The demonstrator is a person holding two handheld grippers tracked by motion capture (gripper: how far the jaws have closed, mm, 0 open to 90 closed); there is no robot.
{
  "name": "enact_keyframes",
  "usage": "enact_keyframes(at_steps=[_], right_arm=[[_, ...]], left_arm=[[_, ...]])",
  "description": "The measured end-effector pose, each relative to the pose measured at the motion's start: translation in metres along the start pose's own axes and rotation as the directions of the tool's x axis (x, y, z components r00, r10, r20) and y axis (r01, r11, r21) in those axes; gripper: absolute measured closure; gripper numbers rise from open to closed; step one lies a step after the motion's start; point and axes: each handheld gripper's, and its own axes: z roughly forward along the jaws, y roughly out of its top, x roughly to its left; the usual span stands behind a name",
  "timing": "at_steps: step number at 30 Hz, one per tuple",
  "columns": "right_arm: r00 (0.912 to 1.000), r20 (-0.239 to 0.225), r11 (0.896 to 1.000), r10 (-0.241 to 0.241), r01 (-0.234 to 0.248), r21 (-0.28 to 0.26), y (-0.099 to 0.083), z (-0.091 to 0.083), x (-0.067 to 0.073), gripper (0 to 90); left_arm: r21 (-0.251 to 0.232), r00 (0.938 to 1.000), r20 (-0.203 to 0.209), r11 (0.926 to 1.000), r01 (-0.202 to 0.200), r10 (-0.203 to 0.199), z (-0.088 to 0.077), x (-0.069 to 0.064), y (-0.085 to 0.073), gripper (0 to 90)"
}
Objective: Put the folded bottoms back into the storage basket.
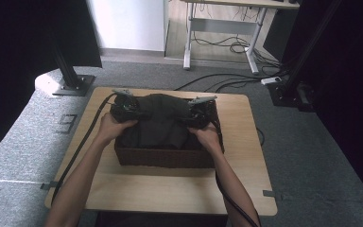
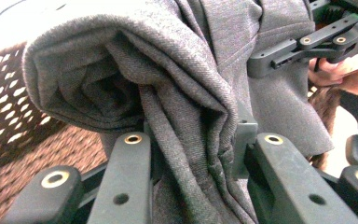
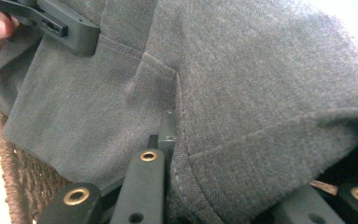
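2 tools (image 1: 125,109) (image 1: 199,112) gripping garment (image 1: 160,120) ends

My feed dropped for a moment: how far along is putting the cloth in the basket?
Done: the folded grey cloth is over the wicker basket, partly inside it. In hand: the left gripper and right gripper each pinch a side fold. Left: seat it, since its top humps above the rim, then release both.

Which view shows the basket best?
The high view: the whole brown woven basket sits on the table, with the grey garment going in. The left gripper view catches its wall and floor; the right gripper view, one corner.
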Motion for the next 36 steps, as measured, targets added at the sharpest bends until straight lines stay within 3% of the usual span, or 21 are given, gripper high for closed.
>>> enact_keyframes(at_steps=[5,7,8,9,13,16,21,22,26,27,30,33,34,36], right_arm=[[1.0,0.007,1.0,0.007,-0.007,0.024,-0.002,0.005,0.002,73.4],[0.9997,0.019,0.999,0.013,-0.014,0.041,-0.003,-0.001,0.0,73.4],[0.9995,0.025,0.999,0.017,-0.019,0.047,-0.004,-0.005,-0.002,73.4],[0.9993,0.03,0.998,0.021,-0.022,0.054,-0.006,-0.009,-0.004,73.4],[0.9982,0.054,0.996,0.026,-0.03,0.083,-0.013,-0.024,-0.011,73.4],[0.9974,0.065,0.994,0.033,-0.039,0.1,-0.015,-0.027,-0.014,73.4],[0.9969,0.065,0.989,0.045,-0.053,0.135,-0.014,-0.006,-0.014,73.3],[0.9969,0.06,0.989,0.05,-0.058,0.139,-0.013,-0.001,-0.013,73.3],[0.9974,0.052,0.984,0.051,-0.059,0.168,-0.01,0.017,-0.007,72.9],[0.9973,0.059,0.983,0.043,-0.053,0.173,-0.009,0.019,-0.007,72.7],[0.9958,0.08,0.98,0.044,-0.059,0.191,-0.009,0.019,-0.008,72.2],[0.9881,0.134,0.966,0.076,-0.106,0.234,-0.014,0.013,-0.02,70.5],[0.9881,0.134,0.966,0.076,-0.106,0.234,-0.014,0.013,-0.02,70.5],[0.9822,0.161,0.958,0.097,-0.136,0.254,-0.018,0.011,-0.027,68.3]], left_arm=[[0.029,0.9998,0.009,0.9995,0.016,-0.016,0.009,-0.001,-0.005,68.8],[0.026,0.9996,0.021,0.9995,0.02,-0.021,0.014,-0.003,-0.005,68.9],[0.028,0.9986,0.044,0.9992,0.028,-0.029,0.025,-0.006,-0.004,68.9],[0.028,0.9986,0.044,0.9992,0.028,-0.029,0.025,-0.006,-0.004,68.9],[0.048,0.9958,0.086,0.9984,0.028,-0.032,0.051,-0.015,-0.002,68.9],[0.063,0.9952,0.088,0.9974,0.036,-0.042,0.056,-0.015,-0.002,68.9],[0.109,0.9977,0.038,0.9927,0.051,-0.056,0.047,-0.008,-0.005,68.6],[0.126,0.9984,0.005,0.9905,0.055,-0.056,0.039,-0.004,-0.006,68.6],[0.155,0.9979,-0.039,0.9861,0.058,-0.052,0.033,-0.001,-0.009,68.4],[0.165,0.9963,-0.056,0.9835,0.074,-0.065,0.036,0.0,-0.01,68.3],[0.187,0.9952,-0.082,0.98,0.068,-0.054,0.044,-0.003,-0.007,67.9],[0.208,0.995,-0.078,0.9751,0.077,-0.062,0.061,-0.01,-0.005,67.3],[0.218,0.9947,-0.08,0.9727,0.081,-0.065,0.067,-0.011,-0.005,67.3],[0.243,0.9914,-0.107,0.9649,0.099,-0.075,0.077,-0.01,-0.007,65.9]])
